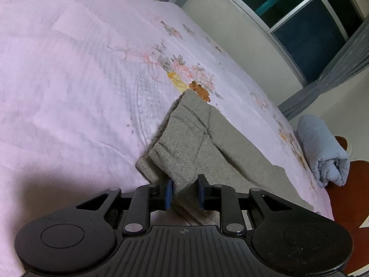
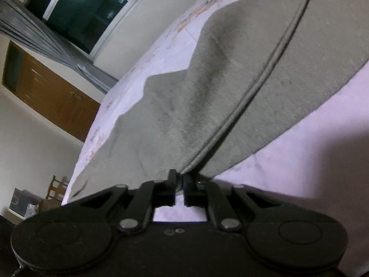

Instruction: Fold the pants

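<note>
Grey fleece pants (image 1: pixel 198 138) spread on pink floral bed sheet (image 1: pixel 69 69), one edge clamped in left claw (image 1: pixel 184 194), folded seam pinched in right claw (image 2: pixel 178 182). Risk: uneven pull, thick cloth slipping out.

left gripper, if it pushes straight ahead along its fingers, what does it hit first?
The left gripper is already closed on the grey fleece pants, so it meets more of that fabric first, then probably the pink floral bedspread; depth is unclear.
</note>
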Tool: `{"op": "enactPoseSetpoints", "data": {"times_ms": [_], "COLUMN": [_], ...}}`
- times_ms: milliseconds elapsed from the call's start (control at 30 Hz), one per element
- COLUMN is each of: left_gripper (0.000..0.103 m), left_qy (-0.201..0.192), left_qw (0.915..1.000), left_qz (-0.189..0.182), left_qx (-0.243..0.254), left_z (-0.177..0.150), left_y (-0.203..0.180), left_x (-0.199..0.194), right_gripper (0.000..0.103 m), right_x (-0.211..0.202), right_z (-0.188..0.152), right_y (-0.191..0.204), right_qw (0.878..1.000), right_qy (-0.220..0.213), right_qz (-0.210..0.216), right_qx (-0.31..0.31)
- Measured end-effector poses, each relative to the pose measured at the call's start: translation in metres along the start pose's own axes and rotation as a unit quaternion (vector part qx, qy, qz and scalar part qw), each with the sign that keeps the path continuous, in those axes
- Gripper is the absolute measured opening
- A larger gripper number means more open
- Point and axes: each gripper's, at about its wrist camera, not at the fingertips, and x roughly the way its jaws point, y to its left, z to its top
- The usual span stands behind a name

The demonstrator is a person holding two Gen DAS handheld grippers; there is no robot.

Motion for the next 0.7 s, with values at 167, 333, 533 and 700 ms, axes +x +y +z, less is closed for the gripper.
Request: {"op": "enactPoseSetpoints", "data": {"times_ms": [167,333,533,700], "left_gripper": [0.093,0.093,0.095,0.095], "left_qy": [-0.074,-0.121,-0.105,-0.068], "left_qw": [0.9871,0.972,0.9677,0.9614], "left_qz": [0.121,0.135,0.122,0.173], "left_qx": [0.074,0.15,0.194,0.203], "left_z": [-0.006,-0.04,-0.1,-0.125], "left_y": [-0.026,-0.091,-0.167,-0.181], "left_x": [-0.036,-0.047,-0.005,0.033], "right_gripper": [0.015,0.015,0.014,0.014], "right_x": [-0.057,-0.104,-0.117,-0.109], "right_z": [0.023,0.07,0.131,0.183], "right_y": [0.004,-0.021,-0.069,-0.116], "right_qw": [0.998,0.991,0.977,0.968], "right_qy": [-0.048,-0.127,-0.195,-0.208], "right_qz": [0.004,-0.037,-0.067,-0.069], "right_qx": [-0.033,-0.02,0.05,0.122]}}
